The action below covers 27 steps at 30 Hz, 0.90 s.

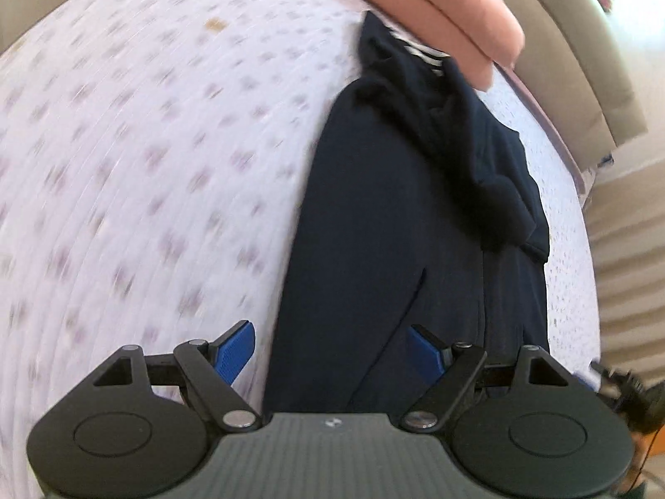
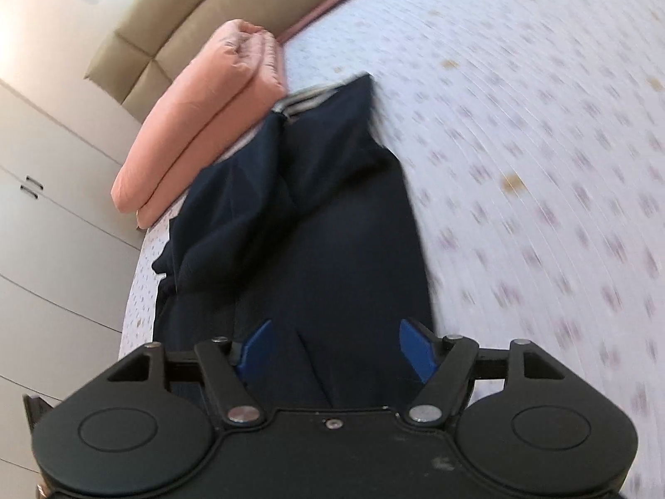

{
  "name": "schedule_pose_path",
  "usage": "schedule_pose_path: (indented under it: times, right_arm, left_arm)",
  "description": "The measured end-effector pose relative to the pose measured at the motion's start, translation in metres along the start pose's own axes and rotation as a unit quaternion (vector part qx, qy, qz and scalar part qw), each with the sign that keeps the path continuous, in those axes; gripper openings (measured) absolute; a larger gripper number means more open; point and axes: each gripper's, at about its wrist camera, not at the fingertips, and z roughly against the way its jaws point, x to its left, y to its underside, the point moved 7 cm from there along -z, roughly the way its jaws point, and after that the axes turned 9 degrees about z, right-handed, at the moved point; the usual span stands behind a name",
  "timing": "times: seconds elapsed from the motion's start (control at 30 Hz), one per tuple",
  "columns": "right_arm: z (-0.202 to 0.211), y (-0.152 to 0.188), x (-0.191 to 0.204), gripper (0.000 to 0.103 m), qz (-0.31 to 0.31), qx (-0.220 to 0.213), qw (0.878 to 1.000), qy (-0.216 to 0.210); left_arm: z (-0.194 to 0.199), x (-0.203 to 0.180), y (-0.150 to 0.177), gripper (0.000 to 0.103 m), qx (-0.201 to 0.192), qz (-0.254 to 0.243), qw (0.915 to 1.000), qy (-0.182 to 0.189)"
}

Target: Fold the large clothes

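Garment: a dark navy garment [image 1: 386, 216] lies lengthwise on the bed [image 1: 145, 166], folded into a long narrow strip, with a bunched fold along one long side and a grey-and-white striped band [image 2: 305, 97] at its far end.
Garment's place: near one side edge of the bed, its far end touching or just beside the folded pink quilt [image 2: 199, 120] at the headboard [image 2: 174, 37] end.
Left hand-held gripper [image 1: 332, 347]: jaws spread wide, gripping nothing; one blue finger [image 1: 235, 349] sits over the patterned sheet, the other over the navy cloth at its near end. Whether the pads touch the cloth cannot be told.
Right hand-held gripper [image 2: 336, 347]: jaws also wide apart and holding nothing, both fingers over the near end of the garment.
Only in the left view: a ribbed surface beyond the bed's side edge, and a dark, blurred object [image 1: 623, 391] at the lower right.
Only in the right view: white wardrobe doors [image 2: 45, 216] with small dark handles past the bed's edge, and the quilt's full length.
Sharpness: the sheet is smeared by motion blur in both views.
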Motion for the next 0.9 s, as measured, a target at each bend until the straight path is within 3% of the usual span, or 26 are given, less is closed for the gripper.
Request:
schedule_pose_path:
  times: [0.2, 0.3, 0.53, 0.73, 0.77, 0.87, 0.9]
  right_arm:
    - [0.011, 0.063, -0.035, 0.083, -0.066, 0.027, 0.997, 0.003]
    - [0.012, 0.091, -0.049, 0.083, -0.103, 0.038, 0.994, -0.005]
    - [0.021, 0.127, -0.049, 0.083, -0.165, 0.03, 0.982, -0.086]
    - [0.018, 0.146, -0.05, 0.083, -0.219, 0.015, 0.963, -0.157]
    - [0.018, 0.147, -0.048, 0.083, -0.223, 0.014, 0.961, -0.165]
    - [0.015, 0.148, -0.041, 0.081, -0.225, 0.013, 0.958, -0.177]
    - [0.014, 0.147, -0.038, 0.07, -0.224, 0.01, 0.958, -0.18]
  left_arm:
    - [0.013, 0.035, 0.03, 0.081, 0.008, 0.046, 0.9988, 0.016]
    - [0.013, 0.032, 0.045, 0.081, 0.017, 0.052, 0.9975, 0.046]
    - [0.013, 0.03, 0.057, 0.081, 0.012, 0.092, 0.9917, 0.089]
    - [0.015, 0.039, 0.063, 0.081, 0.016, 0.112, 0.988, 0.106]
    - [0.016, 0.04, 0.063, 0.078, 0.017, 0.115, 0.9871, 0.11]
    - [0.018, 0.036, 0.062, 0.058, 0.015, 0.109, 0.9857, 0.128]
    - [0.02, 0.034, 0.061, 0.051, 0.015, 0.108, 0.9853, 0.132]
